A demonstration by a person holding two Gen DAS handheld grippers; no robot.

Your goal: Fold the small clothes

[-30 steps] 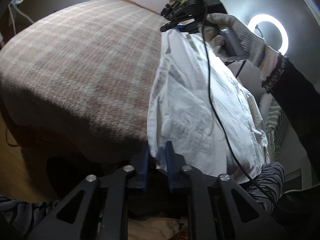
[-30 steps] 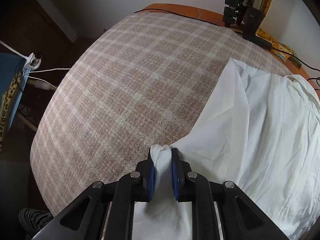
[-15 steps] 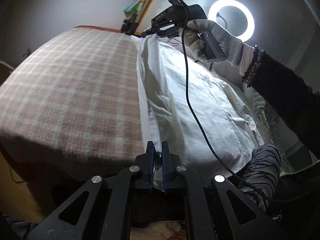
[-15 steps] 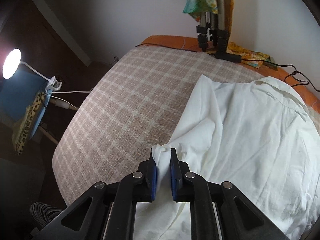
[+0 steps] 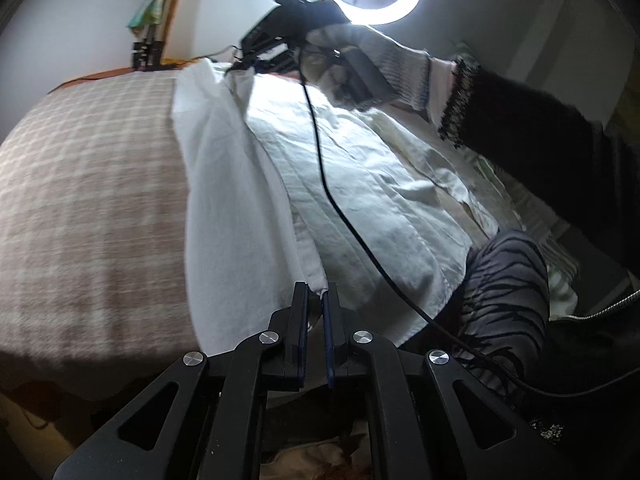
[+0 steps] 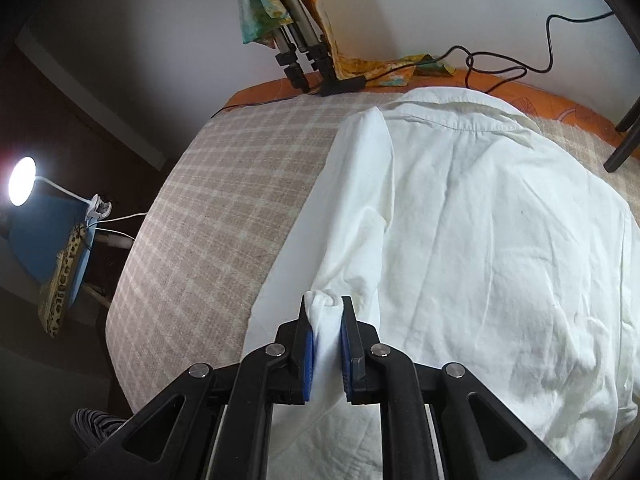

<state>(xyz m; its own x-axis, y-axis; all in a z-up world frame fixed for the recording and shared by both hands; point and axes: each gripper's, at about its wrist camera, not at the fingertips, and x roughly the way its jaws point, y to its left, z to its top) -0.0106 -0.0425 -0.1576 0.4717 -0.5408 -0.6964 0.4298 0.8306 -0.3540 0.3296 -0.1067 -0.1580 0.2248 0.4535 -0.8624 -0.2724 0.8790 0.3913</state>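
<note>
On plaid blanket (image 6: pixel 224 208), white shirt (image 6: pixel 480 240) lies: left gripper (image 5: pixel 316 300) pinches its 6 o'clock hem, right gripper (image 6: pixel 325 316) clamps a bunched edge.

Open blanket (image 6: pixel 224 200) left of shirt (image 6: pixel 480 220)

- White shirt (image 6: pixel 480 240): creased cotton, collar at the far end, spread over the checked blanket (image 6: pixel 224 208).
- Its side panel rises in a long fold, one bunched edge pinched between the right jaws.
- The hem corner (image 5: pixel 316 280) sits between the left jaws.
</note>
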